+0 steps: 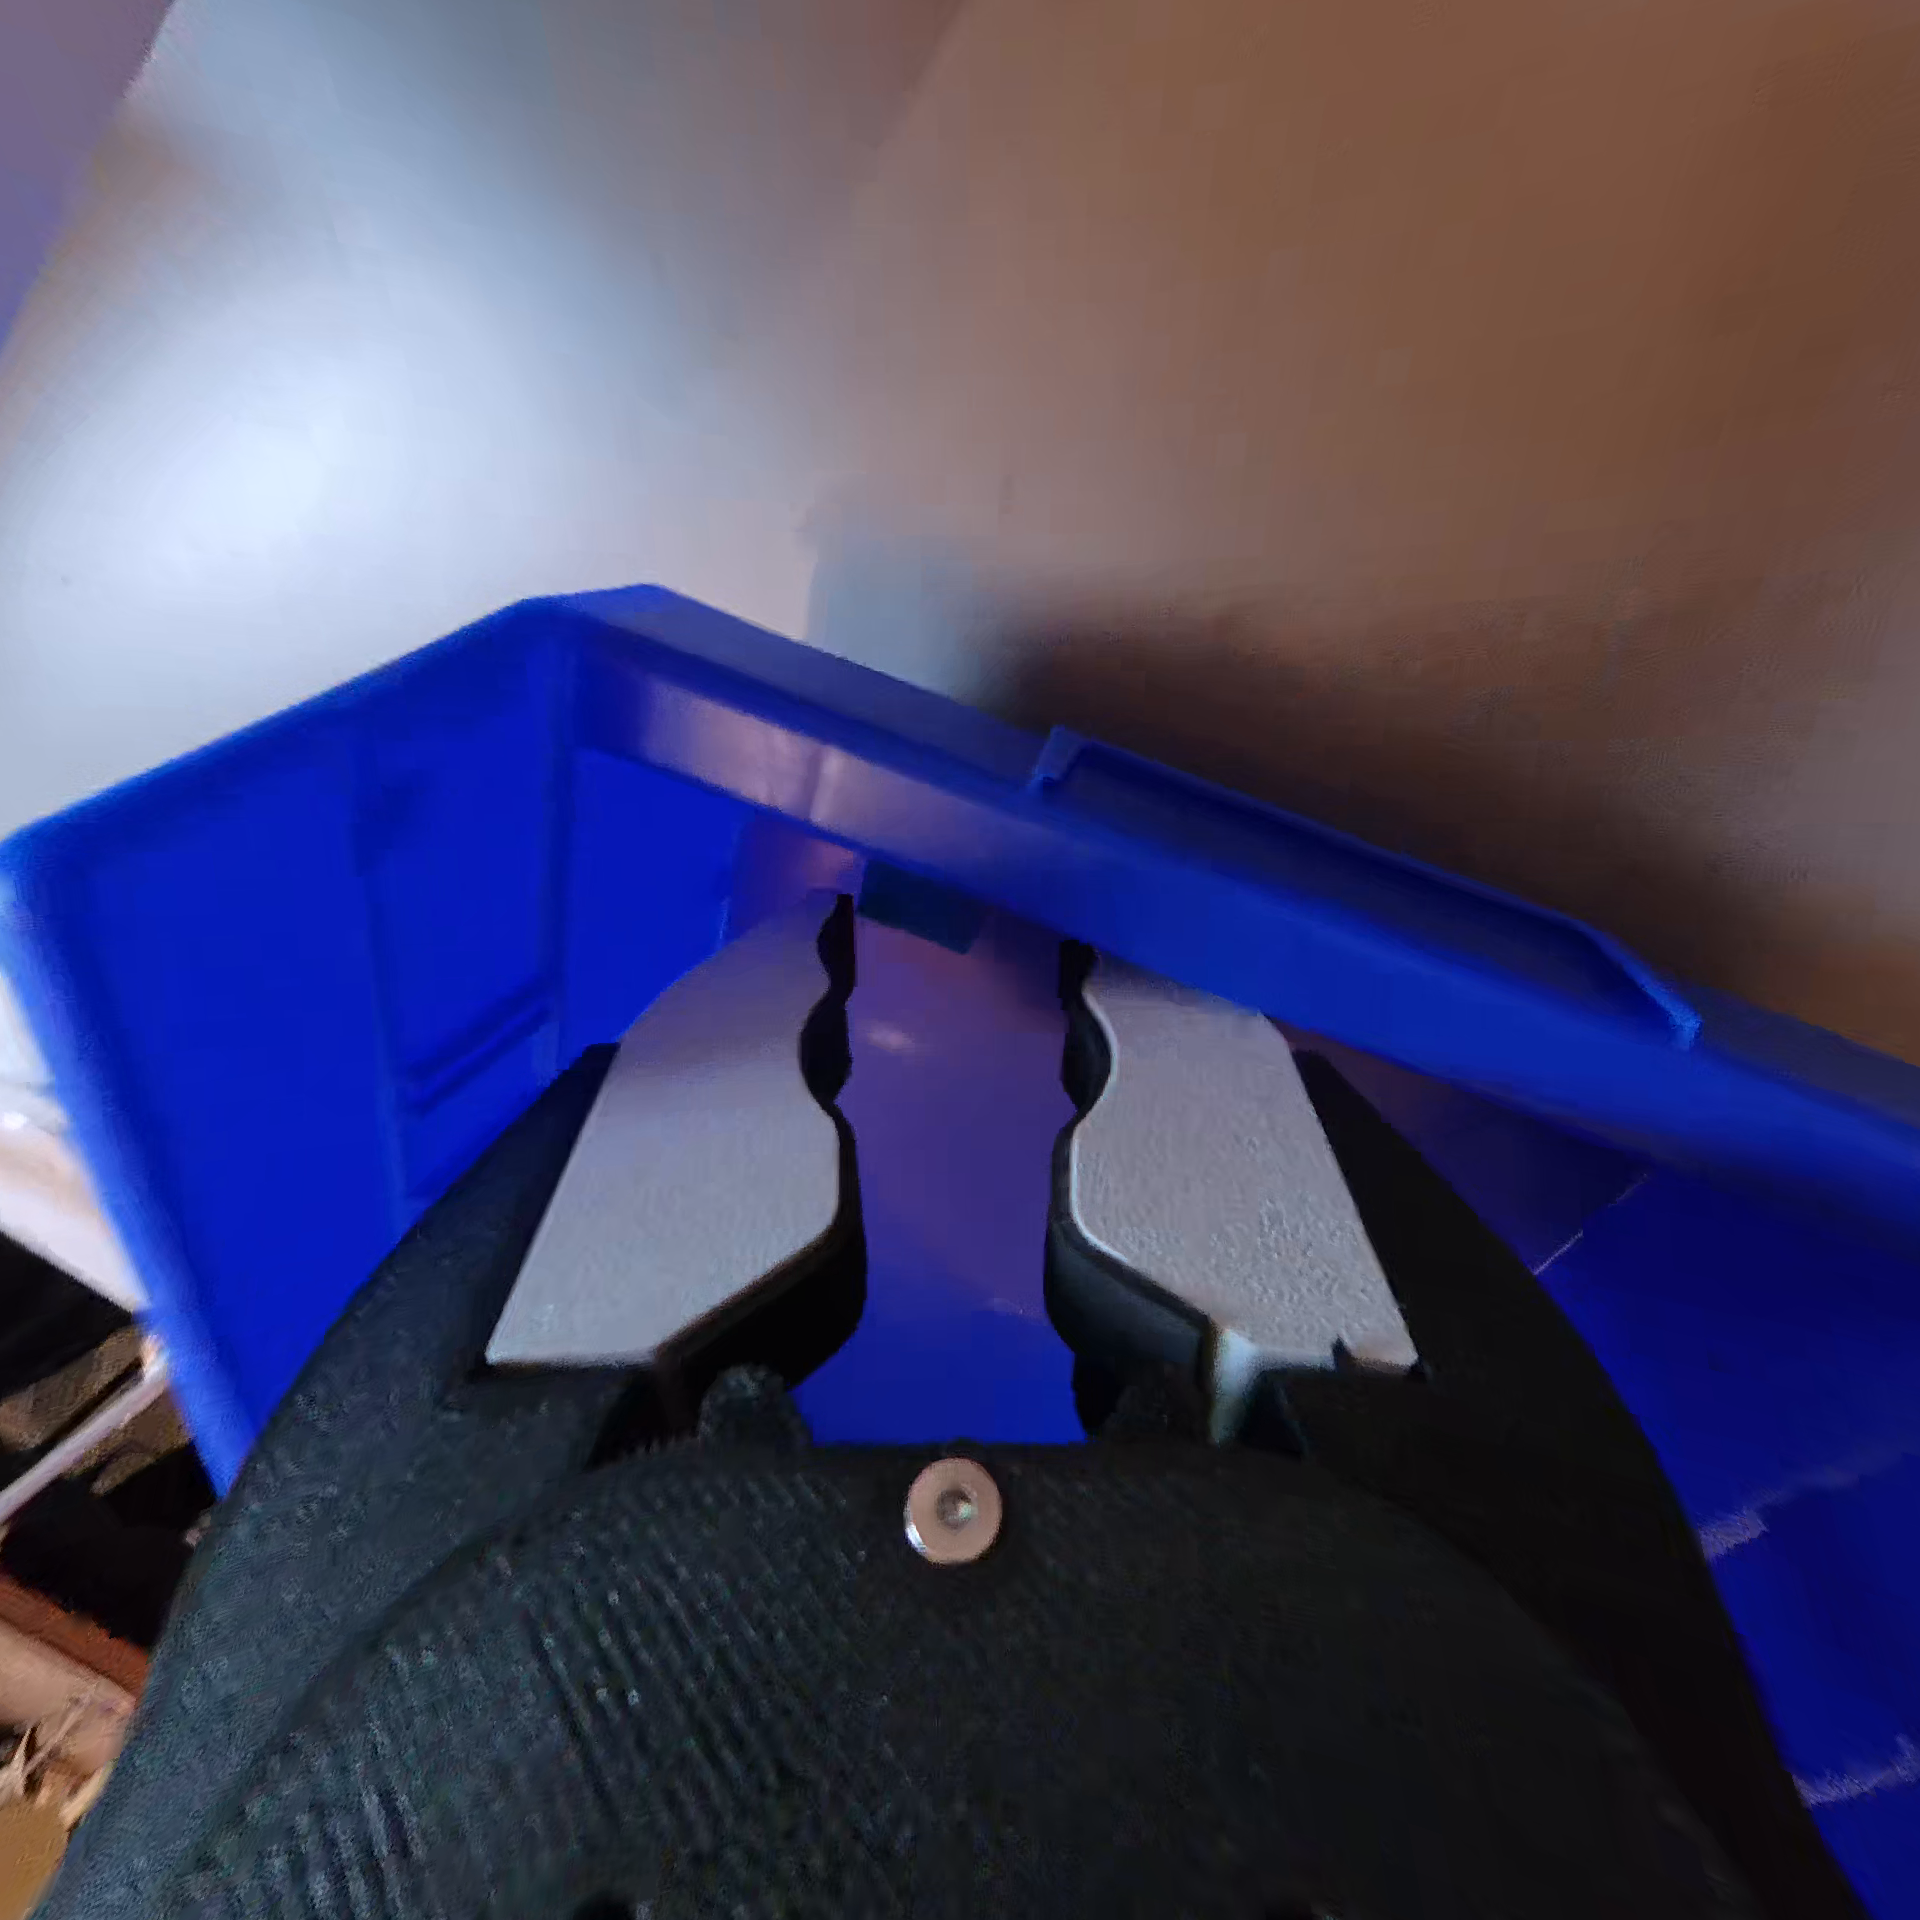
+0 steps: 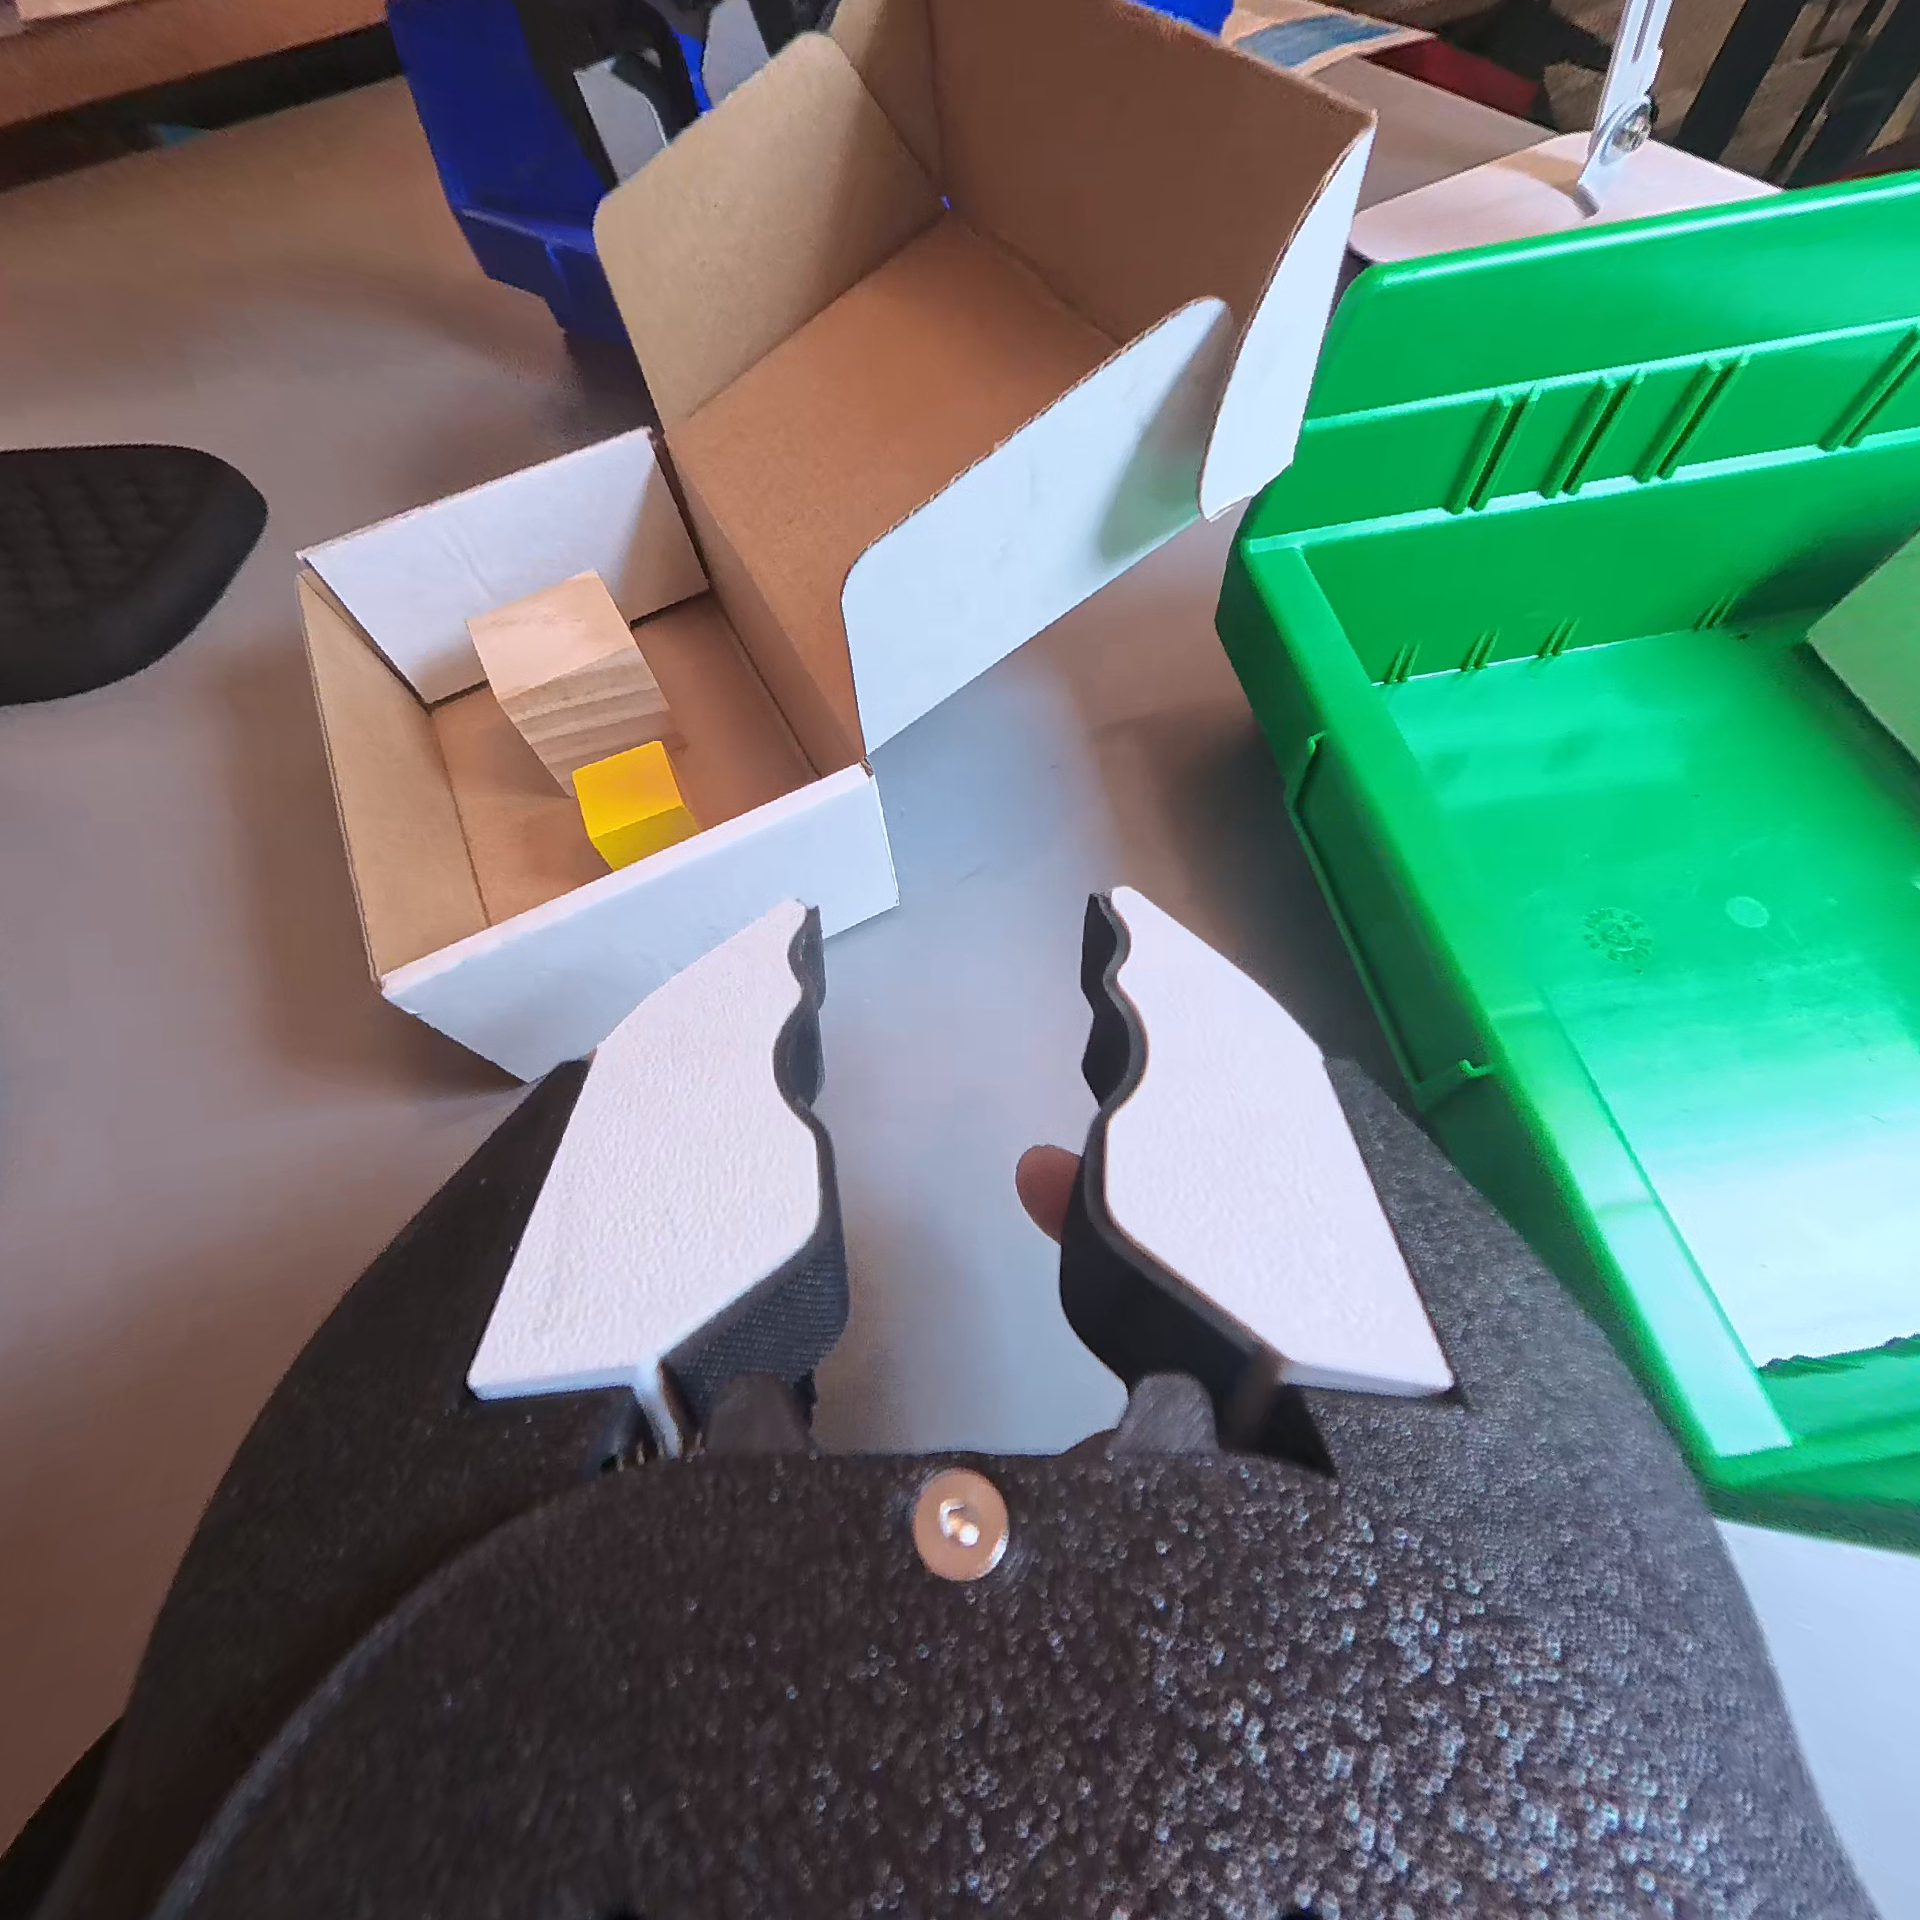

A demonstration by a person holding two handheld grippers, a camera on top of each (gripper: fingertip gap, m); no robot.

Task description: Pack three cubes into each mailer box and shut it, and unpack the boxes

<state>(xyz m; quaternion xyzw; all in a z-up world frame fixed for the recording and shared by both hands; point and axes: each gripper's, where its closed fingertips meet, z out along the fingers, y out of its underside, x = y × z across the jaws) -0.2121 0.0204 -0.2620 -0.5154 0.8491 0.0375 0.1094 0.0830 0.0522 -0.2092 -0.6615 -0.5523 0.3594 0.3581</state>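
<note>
The open white cardboard mailer box [image 2: 623, 831] sits on the grey bench [image 2: 156, 987], its lid [image 2: 935, 312] standing up behind. Inside are two cubes: a pale plywood cube [image 2: 571, 665] and a small yellow wooden cube [image 2: 629, 800] touching it in front. By my reading, packing is under way and a third cube is wanted.

The left hand-held gripper [image 1: 951, 935] reaches deep into a blue plastic bin [image 1: 312, 987], jaws parted around nothing; a small dark blue cube [image 1: 920, 920] seems to lie just beyond the tips. The next move likely calls for pushing forward and clenching on it.

The right hand-held gripper [image 2: 951, 925] hovers released just beside the box's front corner, with an empty green plastic bin [image 2: 1610, 831] near on its right.
</note>
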